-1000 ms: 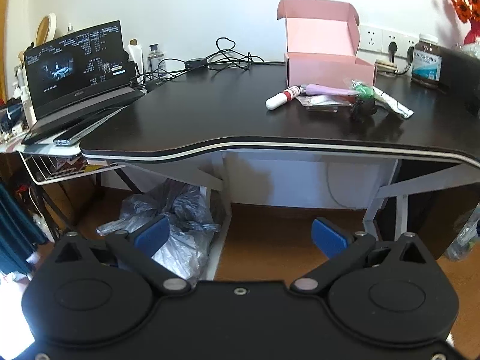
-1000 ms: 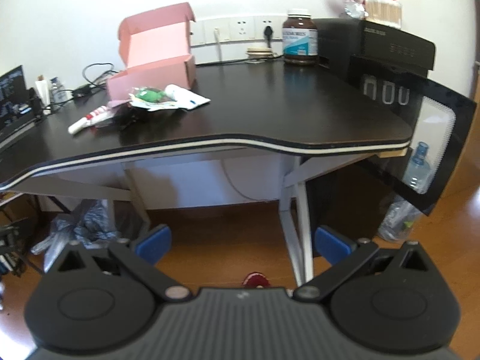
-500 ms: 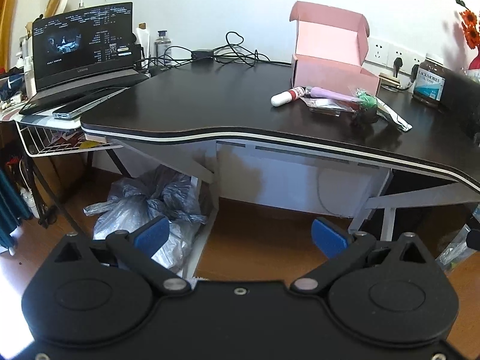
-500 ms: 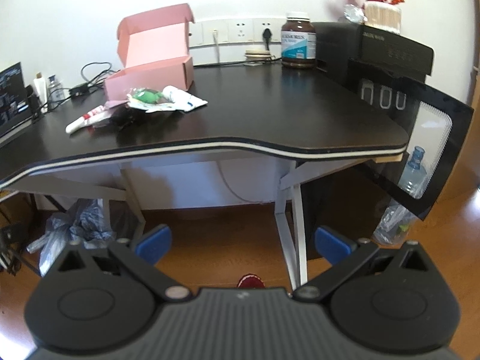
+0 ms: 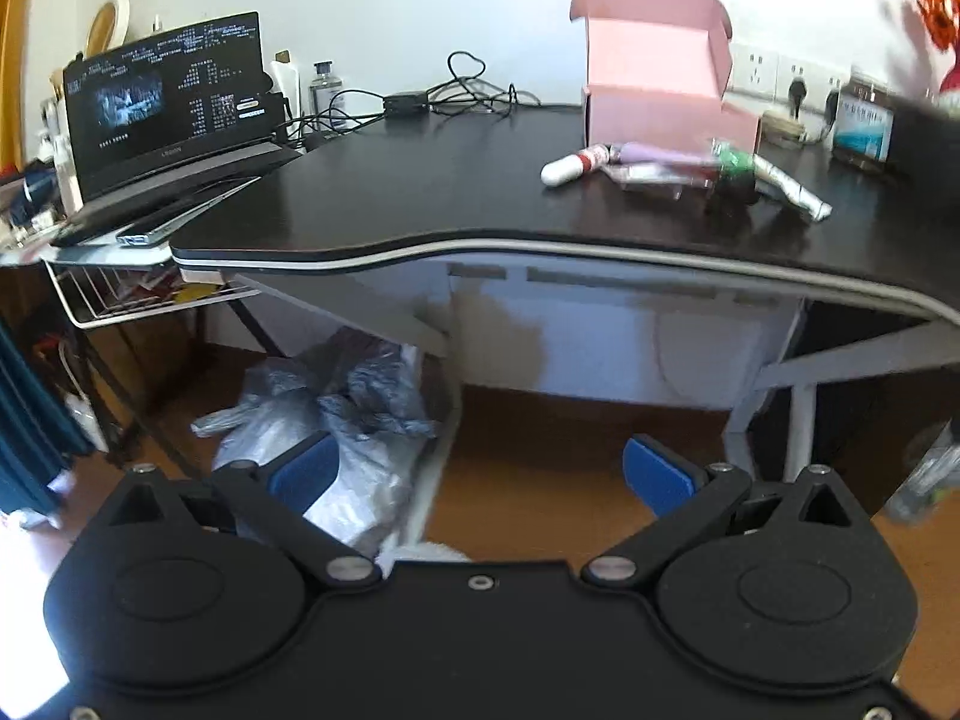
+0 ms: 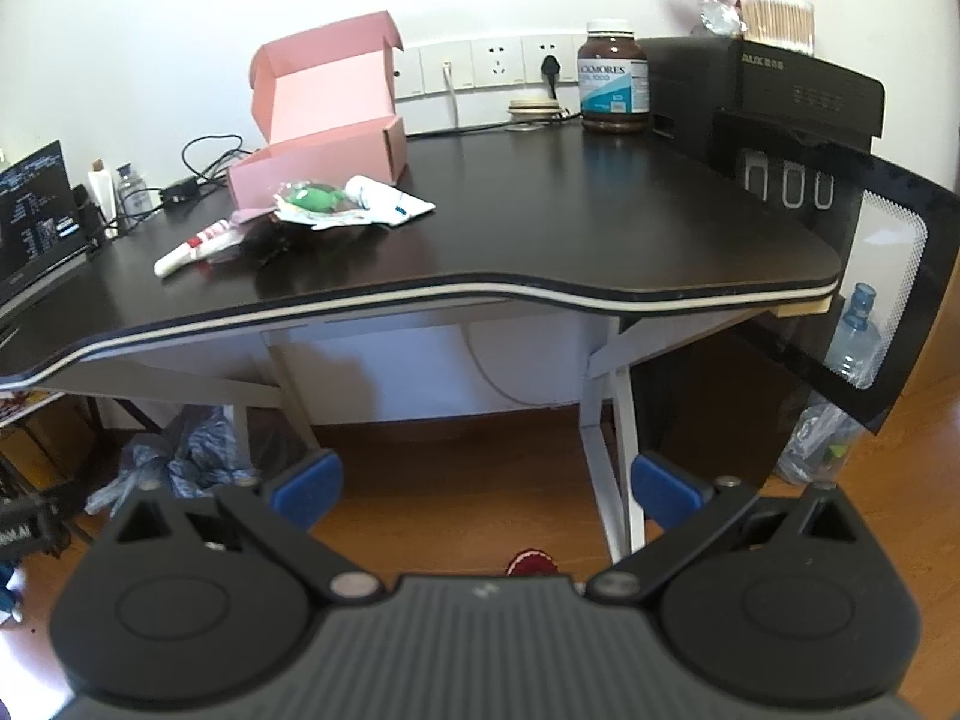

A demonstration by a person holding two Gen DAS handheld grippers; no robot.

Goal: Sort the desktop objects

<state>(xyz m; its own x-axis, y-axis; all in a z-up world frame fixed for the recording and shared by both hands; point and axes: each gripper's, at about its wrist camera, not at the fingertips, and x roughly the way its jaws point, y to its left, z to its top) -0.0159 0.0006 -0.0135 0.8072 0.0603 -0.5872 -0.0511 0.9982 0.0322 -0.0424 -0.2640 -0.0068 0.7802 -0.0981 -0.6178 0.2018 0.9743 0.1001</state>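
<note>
An open pink box (image 5: 654,90) (image 6: 327,132) stands on the dark desk (image 5: 420,198) (image 6: 600,228). In front of it lies a small heap: a white and red tube (image 5: 570,165) (image 6: 189,249), a purple item (image 5: 654,153), a green object in clear wrap (image 6: 312,198) (image 5: 732,156) and a white tube (image 5: 792,186) (image 6: 384,198). My left gripper (image 5: 480,474) and right gripper (image 6: 486,486) both hang open below the desk's front edge, well short of the heap, with nothing between their blue pads.
A laptop (image 5: 168,114) sits on a side shelf at the left, with cables (image 5: 462,90) behind. A brown supplement jar (image 6: 612,81) stands by the wall sockets. A black appliance (image 6: 762,120) with an open door occupies the right end. Plastic bags (image 5: 336,414) lie under the desk.
Both cameras have shifted slightly; the left view swung back right and is blurred by motion. Both grippers stay open, and nothing on the desk has moved.
</note>
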